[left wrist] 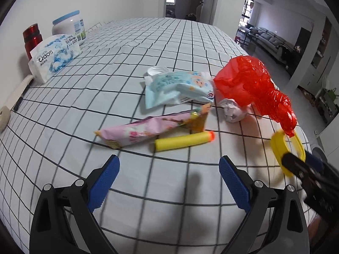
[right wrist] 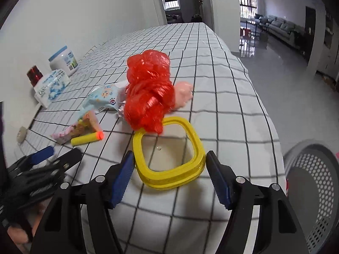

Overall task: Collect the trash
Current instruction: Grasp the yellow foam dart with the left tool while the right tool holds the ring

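My right claw (right wrist: 169, 169) grips a square yellow ring (right wrist: 169, 148) of hard glossy plastic with rounded corners — the ribbed blue pads press its two outer sides. A crumpled red film bag (right wrist: 148, 95), thin and shiny, trails from the ring's far edge and bunches up just beyond it over the counter (right wrist: 233, 116), which wears a pale cloth printed with a black grid, lightly creased.

My left claw (left wrist: 169, 169) stands released, its blue textured pads well apart with nothing between them. Just ahead of it lies a foam dart (left wrist: 182, 141), a yellow cylinder with an orange tip. Touching the dart on its far side is a long pink wrapper (left wrist: 148, 131), flattened and wrinkled, with an orange-brown printed end. Farther ahead sits a pale blue pouch (left wrist: 180, 89), puffy and creased, with a white plastic cap (left wrist: 156, 71) behind it. To the right of the pouch, under the red bag, is a balled-up wad of whitish paper (left wrist: 233, 112).

Far to the left of the left claw, against the wall, stand a soft tissue pack (left wrist: 53, 57) in white and blue, a white tub (left wrist: 70, 27) with a light blue lid, and a red metallic flask (left wrist: 31, 40).

To the right of my right claw, off the counter's edge, is a round grey basket (right wrist: 313, 180) with perforated walls.
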Tool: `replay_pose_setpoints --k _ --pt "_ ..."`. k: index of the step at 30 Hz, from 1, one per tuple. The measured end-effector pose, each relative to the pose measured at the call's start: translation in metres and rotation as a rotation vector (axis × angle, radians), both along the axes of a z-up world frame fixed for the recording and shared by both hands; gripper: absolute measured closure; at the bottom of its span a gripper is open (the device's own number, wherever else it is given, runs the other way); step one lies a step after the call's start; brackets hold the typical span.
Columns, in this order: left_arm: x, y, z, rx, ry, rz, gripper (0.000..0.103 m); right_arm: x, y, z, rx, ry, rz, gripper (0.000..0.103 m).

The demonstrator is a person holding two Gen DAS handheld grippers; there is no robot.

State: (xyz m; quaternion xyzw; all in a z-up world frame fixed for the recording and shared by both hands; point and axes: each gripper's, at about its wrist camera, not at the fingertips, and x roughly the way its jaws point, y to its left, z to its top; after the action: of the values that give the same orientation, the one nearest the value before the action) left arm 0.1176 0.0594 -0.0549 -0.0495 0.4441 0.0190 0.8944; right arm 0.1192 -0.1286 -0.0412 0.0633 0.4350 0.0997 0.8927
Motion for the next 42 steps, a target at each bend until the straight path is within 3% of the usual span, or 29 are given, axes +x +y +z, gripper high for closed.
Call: replay_pose_setpoints --k 6,18,22,26,36,42 --pt "0.009 -0.012 -0.004 -0.006 0.010 0.068 0.010 -0.020 -0.023 0.000 0.036 -0.014 -0.003 0.036" --pt "0.032 -0.030 -0.012 0.093 0.041 0.152 0.010 -0.041 -0.060 0.002 0.126 -0.038 -0.026 0.036" --pt "0.036 -0.028 -0.014 0.084 0.053 0.160 0.019 -0.041 -0.066 0.001 0.139 -0.037 -0.031 0.036" --pt "0.034 -0.028 -0.012 0.071 0.035 0.148 0.035 -0.040 -0.069 0.002 0.144 -0.040 -0.034 0.036" --pt "0.016 -0.032 -0.010 0.058 0.023 0.086 0.036 -0.044 -0.068 0.004 0.139 -0.046 -0.035 0.036" --pt "-0.009 -0.046 0.006 0.101 -0.046 0.018 0.036 -0.057 -0.073 0.007 0.133 -0.053 -0.049 0.036"
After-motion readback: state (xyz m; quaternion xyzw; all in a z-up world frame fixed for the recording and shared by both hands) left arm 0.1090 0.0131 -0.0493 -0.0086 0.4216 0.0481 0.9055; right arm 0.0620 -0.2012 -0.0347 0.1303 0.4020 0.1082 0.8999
